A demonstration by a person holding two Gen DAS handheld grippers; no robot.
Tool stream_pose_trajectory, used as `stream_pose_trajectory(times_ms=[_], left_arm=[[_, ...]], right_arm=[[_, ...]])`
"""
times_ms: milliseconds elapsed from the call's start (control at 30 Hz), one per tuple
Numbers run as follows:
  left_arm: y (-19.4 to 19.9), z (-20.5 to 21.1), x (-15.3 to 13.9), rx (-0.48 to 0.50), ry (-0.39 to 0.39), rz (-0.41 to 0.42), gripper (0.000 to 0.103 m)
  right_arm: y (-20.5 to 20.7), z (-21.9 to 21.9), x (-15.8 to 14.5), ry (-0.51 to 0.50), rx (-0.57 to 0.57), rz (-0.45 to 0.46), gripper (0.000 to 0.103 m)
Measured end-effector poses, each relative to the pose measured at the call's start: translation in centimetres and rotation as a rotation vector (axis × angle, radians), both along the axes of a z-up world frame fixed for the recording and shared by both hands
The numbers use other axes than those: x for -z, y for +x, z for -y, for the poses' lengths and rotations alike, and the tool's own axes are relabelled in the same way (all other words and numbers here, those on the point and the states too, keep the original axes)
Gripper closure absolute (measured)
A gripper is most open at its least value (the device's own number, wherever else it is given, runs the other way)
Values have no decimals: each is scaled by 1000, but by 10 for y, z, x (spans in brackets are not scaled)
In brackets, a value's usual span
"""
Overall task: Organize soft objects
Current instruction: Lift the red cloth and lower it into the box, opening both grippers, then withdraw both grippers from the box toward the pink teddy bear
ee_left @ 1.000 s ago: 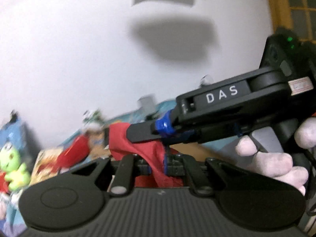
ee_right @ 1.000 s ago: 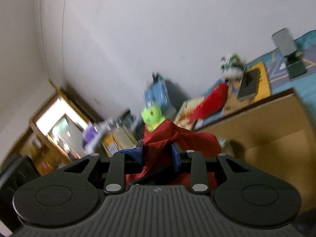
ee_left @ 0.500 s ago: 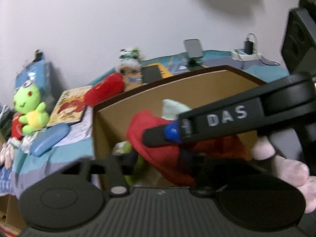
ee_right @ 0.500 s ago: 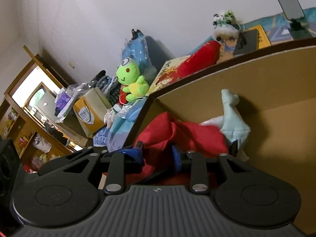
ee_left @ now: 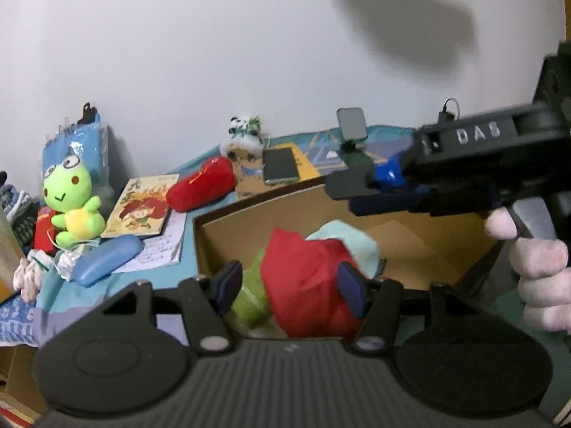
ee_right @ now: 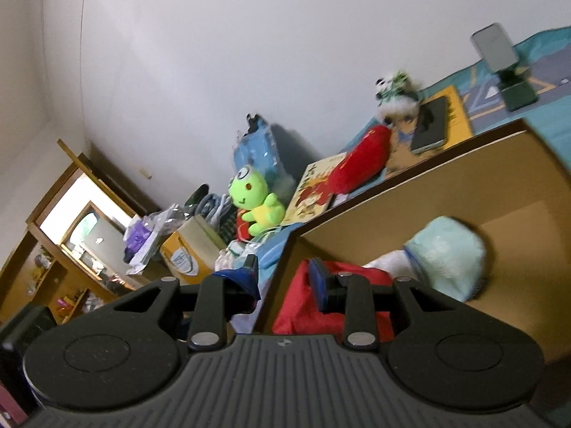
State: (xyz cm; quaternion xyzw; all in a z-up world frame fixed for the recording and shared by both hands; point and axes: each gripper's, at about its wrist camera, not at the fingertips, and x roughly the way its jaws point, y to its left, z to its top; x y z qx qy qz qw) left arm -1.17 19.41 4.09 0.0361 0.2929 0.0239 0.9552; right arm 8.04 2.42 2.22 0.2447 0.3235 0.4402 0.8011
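A red cloth [ee_left: 307, 278] lies in the open cardboard box [ee_left: 421, 249], on a green soft thing [ee_left: 249, 303] and a pale teal plush [ee_left: 349, 239]. My left gripper [ee_left: 289, 285] hangs open just above the cloth, jaws on either side of it. My right gripper [ee_right: 283, 278] is open over the box's left wall [ee_right: 274, 285]; the red cloth [ee_right: 303, 306] and teal plush [ee_right: 446, 256] show below it. The right gripper also shows in the left wrist view [ee_left: 360, 192], above the box's far edge, empty.
On the blue-covered bed beyond the box are a green frog plush [ee_left: 71, 203], a red plush [ee_left: 200, 189], a picture book [ee_left: 142, 207], a blue case [ee_left: 103, 260], a phone [ee_left: 280, 169], a panda toy [ee_left: 244, 135] and a phone stand [ee_left: 351, 132]. Shelves [ee_right: 71, 232] stand far left.
Both grippers brought the red cloth down into the box, then opened and let it go. The right gripper has drawn back and up from the cloth.
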Motion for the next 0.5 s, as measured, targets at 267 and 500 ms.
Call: stream_pose_trajectory(times_ms=[267, 500], left_arm=[[-9, 35, -11, 31, -56, -33, 42], [-2, 84, 5, 40, -101, -161, 42]], right_arm=[[-26, 54, 9, -55, 82, -18, 88], [-48, 97, 18, -125, 141, -26, 88]])
